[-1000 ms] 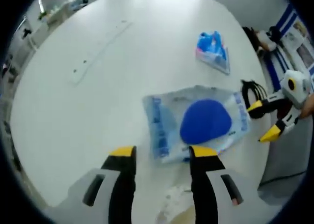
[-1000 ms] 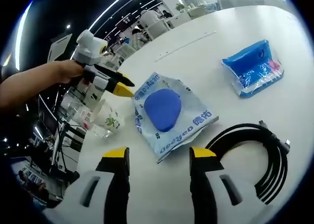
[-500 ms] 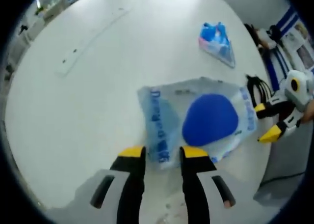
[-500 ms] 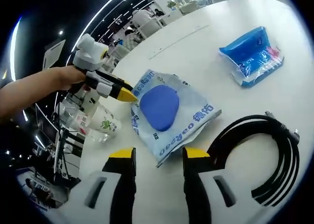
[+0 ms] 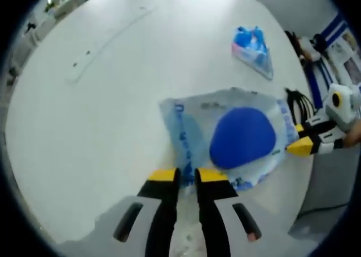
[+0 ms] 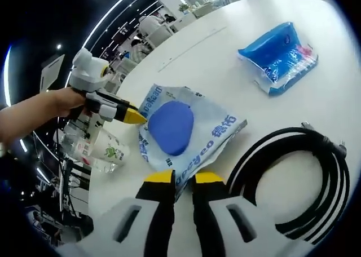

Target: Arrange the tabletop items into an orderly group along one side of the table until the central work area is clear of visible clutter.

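While both grippers, left (image 5: pixel 186 175) and right (image 6: pixel 180 178), pinch the pouch's (image 5: pixel 228 138) opposite edges, it can be dragged aside.

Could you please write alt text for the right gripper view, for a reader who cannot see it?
The right gripper pinches one edge of a clear bag holding a blue pad; the left gripper pinches the opposite edge. A coiled black cable lies beside it.

Left gripper (image 5: pixel 186 176): black jaws, yellow tips, pale grey body with dark slots. Right gripper (image 6: pixel 180 178): same build and colours. Seen from other view, gripper head white-grey with round yellow-ringed part. Forearm behind left gripper bare, apparently no sleeve; edge blurred.
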Demonstrator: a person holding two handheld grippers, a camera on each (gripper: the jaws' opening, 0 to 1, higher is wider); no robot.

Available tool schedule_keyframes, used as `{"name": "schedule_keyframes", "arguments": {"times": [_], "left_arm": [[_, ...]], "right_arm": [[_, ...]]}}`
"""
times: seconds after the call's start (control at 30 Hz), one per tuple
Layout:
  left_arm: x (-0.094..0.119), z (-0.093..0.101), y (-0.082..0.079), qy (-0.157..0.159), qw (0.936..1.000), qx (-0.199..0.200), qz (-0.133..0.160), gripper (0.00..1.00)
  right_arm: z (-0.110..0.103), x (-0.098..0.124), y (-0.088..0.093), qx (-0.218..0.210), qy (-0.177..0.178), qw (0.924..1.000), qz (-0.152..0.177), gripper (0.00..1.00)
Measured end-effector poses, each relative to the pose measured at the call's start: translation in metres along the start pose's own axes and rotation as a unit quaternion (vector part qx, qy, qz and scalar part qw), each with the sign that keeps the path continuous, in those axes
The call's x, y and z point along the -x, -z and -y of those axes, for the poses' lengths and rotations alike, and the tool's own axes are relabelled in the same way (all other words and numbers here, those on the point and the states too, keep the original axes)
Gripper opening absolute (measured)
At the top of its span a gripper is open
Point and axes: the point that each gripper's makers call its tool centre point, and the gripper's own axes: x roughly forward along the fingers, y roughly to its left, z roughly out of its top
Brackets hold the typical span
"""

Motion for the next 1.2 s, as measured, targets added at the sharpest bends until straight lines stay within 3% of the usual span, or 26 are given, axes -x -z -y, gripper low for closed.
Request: {"name": "schedule_keyframes", "arguments": {"times": [0.23,1.2], "left_arm": [[0.008,0.003,-0.003,-0.007,1.0,-0.004,0.004,0.0],[0.052,0.029,-0.023,-0.024,0.9988,0.008,0.042,0.0]], "right_arm": [[-0.007,0.003,-0.006,0.004,-0.007,1.0,0.003,0.02],[-0.004,0.045,-0.04,0.028,-0.017,0.999,0.029,0.0]]}}
